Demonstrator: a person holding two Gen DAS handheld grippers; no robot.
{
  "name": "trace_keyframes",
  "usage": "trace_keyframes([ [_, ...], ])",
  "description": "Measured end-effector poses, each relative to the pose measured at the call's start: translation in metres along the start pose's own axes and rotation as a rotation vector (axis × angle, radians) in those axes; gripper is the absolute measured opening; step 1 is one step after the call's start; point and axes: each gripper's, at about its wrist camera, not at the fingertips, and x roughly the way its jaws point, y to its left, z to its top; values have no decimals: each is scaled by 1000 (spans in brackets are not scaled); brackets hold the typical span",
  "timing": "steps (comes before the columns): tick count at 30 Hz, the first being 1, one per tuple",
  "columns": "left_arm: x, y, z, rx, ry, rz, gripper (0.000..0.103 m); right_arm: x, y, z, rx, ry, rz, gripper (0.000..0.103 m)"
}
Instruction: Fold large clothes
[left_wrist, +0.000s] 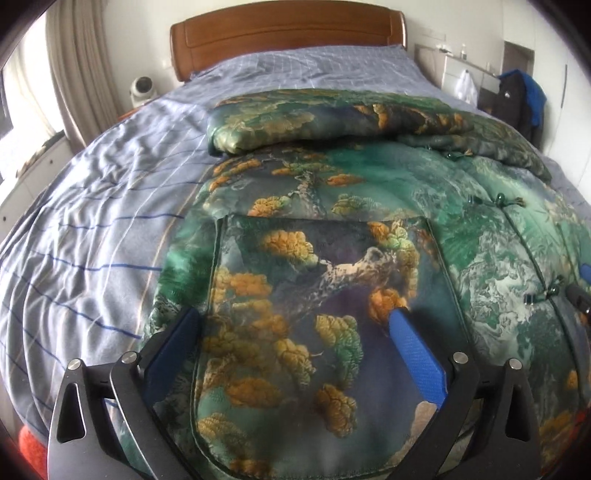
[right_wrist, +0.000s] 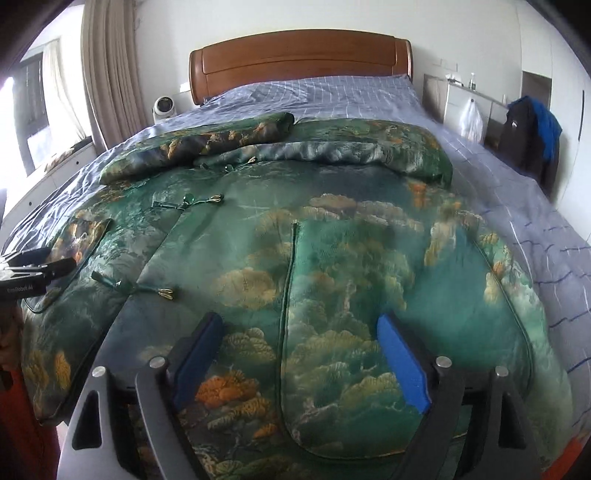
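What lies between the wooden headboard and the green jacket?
Only bare striped bedsheet between headboard and jacket, clearest in the right wrist view.

Jacket (left_wrist: 332, 280) is covering mid-bed; striped sheet (left_wrist: 92, 229) is lying open alongside it; headboard (right_wrist: 299, 62) is closing the far end.

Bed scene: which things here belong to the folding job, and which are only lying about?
Job: green printed jacket; its folded-in sleeve; left gripper, open; right gripper, open.

Lying about: white fan; dark and blue clothes; plastic bag; curtain.
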Motion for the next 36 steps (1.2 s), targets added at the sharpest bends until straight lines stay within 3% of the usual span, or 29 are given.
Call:
trace_keyframes([
  [36,0,1,-6,1,-12,4,103,10,6,-6,-10,-6,-12,97],
])
